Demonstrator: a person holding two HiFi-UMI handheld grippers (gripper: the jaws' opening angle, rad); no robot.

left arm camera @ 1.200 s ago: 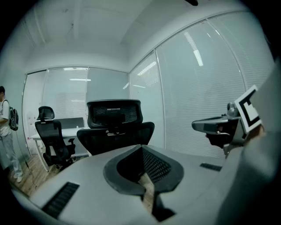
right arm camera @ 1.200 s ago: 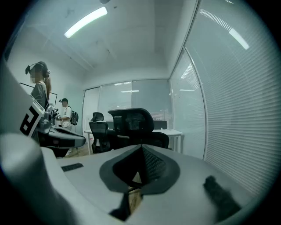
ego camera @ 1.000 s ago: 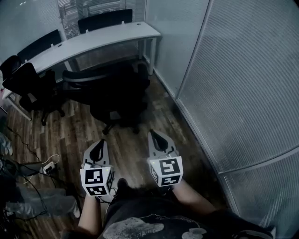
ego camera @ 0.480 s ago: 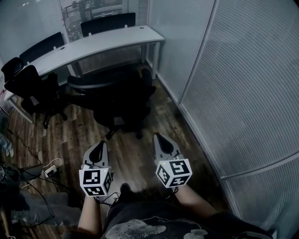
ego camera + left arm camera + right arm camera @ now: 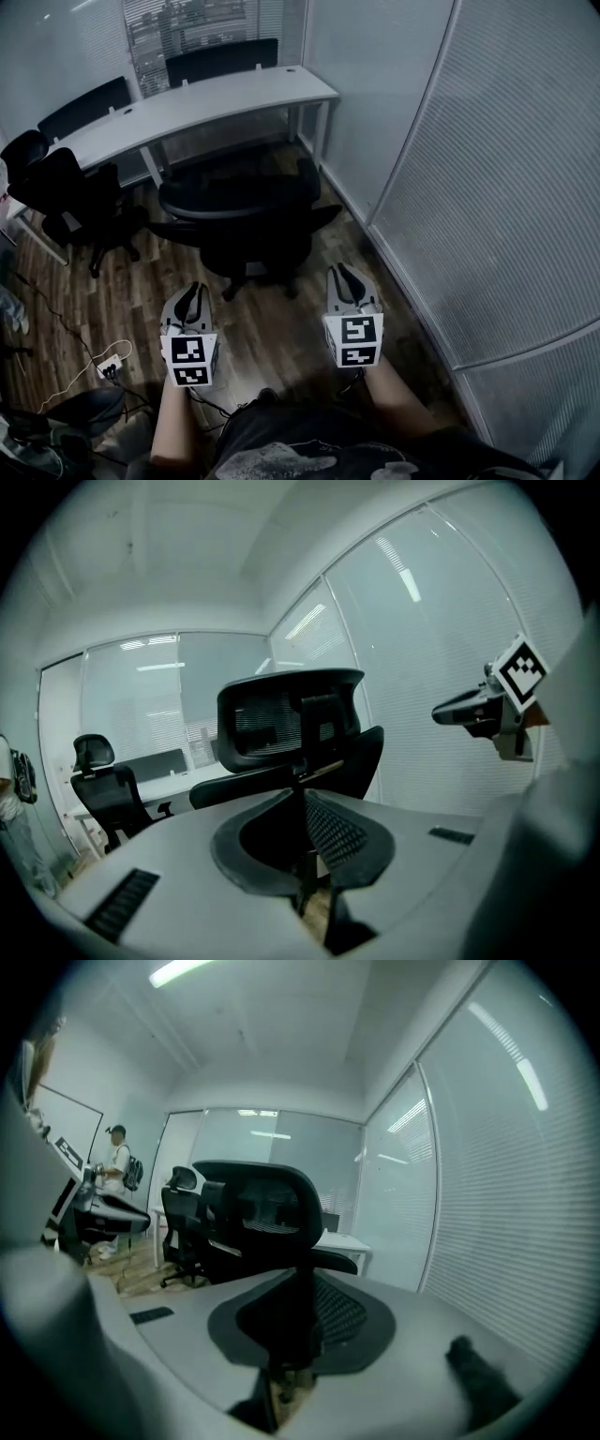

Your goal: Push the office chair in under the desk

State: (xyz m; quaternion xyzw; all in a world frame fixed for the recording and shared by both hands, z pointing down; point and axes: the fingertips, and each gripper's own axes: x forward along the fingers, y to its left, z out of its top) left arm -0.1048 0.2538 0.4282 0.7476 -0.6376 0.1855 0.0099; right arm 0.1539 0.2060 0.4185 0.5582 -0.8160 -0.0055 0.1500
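Observation:
The black office chair point(image 5: 248, 220) stands on the wood floor out in front of the white desk point(image 5: 187, 103), its back turned to me. My left gripper point(image 5: 194, 291) and right gripper point(image 5: 340, 274) are held side by side just short of the chair's back, not touching it. Both are shut with nothing between the jaws. In the left gripper view the chair's headrest and backrest point(image 5: 291, 728) rise straight beyond the shut left gripper point(image 5: 305, 855), and the right gripper point(image 5: 483, 710) shows at the right. The right gripper view has the chair point(image 5: 267, 1208) dead ahead.
A second black chair point(image 5: 66, 187) stands at the left by the desk, and two more point(image 5: 220, 56) sit behind it. Glass partition walls point(image 5: 487, 187) close in the right side. A power strip and cable point(image 5: 111, 361) lie on the floor at left. A person point(image 5: 117, 1162) stands far off.
The view and both grippers have moved forward toward the chair; the chair and desk now look nearer. Both grippers stay shut and empty.

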